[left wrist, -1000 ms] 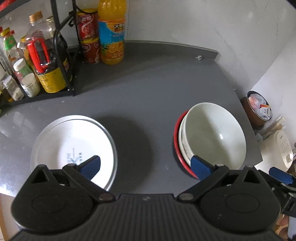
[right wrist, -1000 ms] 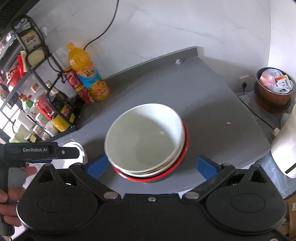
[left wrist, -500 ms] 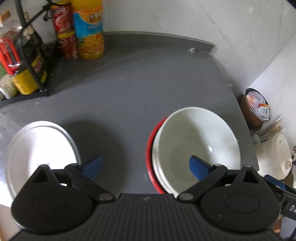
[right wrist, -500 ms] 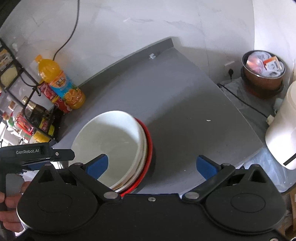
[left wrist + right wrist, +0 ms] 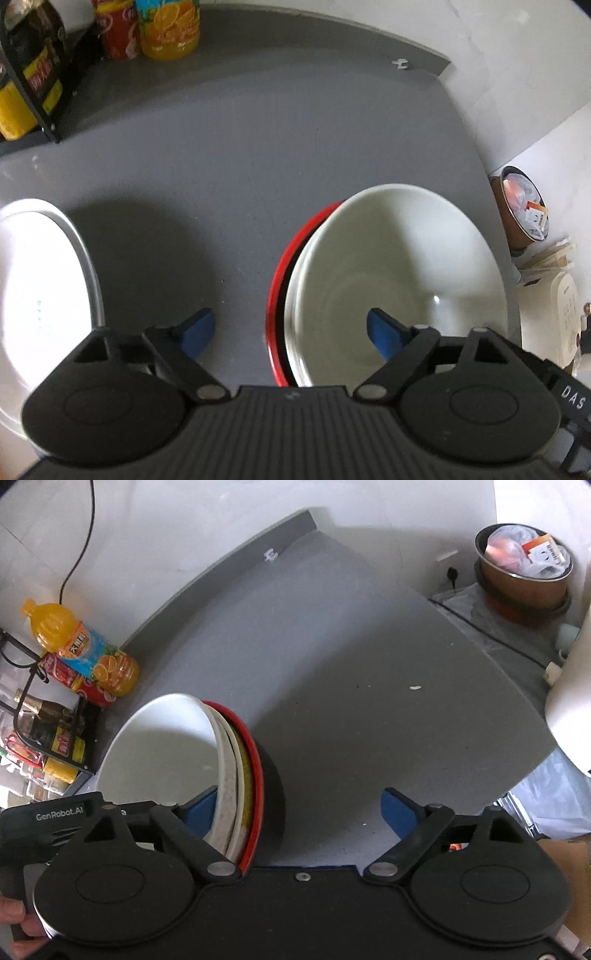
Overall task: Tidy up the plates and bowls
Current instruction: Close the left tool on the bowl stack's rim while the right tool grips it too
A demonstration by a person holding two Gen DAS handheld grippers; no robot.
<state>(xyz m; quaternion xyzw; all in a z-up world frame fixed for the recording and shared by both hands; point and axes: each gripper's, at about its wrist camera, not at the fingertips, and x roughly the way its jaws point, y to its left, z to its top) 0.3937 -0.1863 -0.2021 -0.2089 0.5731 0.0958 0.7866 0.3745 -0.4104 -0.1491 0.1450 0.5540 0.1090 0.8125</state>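
Big grey counter point(image 5: 258, 155) fills both views, wall behind it. Main thing on it: the bowl stack, white bowl point(image 5: 399, 280) on top, more white rims nested under, red bowl point(image 5: 275, 291) at the bottom. From the left gripper point(image 5: 290, 328) the stack sits just ahead and to the right; its near rim runs between the blue pads, right pad point(image 5: 384, 332) over the bowl's inside, left pad outside over bare counter. Jaws spread wide, nothing held. Right gripper point(image 5: 299, 810) also spread wide and empty; the stack point(image 5: 236, 775) lies ahead-left of it, left pad point(image 5: 201, 808) just inside the rims, right pad well clear over counter. So both tools straddle the rim from opposite sides. I'd call the left the nearer one, as the rim is centred in its gap. Round stack, no long axis; what matters is the rim edge running roughly fore-aft through the jaws. Top bowl is empty, clean, a bit of glare. Flat white plate point(image 5: 40, 295) with metal edge sits well to the left of the left tool, apart from the stack, nothing on it. Smaller stuff: rack w/ sauce bottles point(image 5: 55, 734) far left-ahead, orange juice bottle point(image 5: 85, 653), red cans beside it. Brown pot point(image 5: 524, 579) off the counter to the right, stuffed w/ packets.
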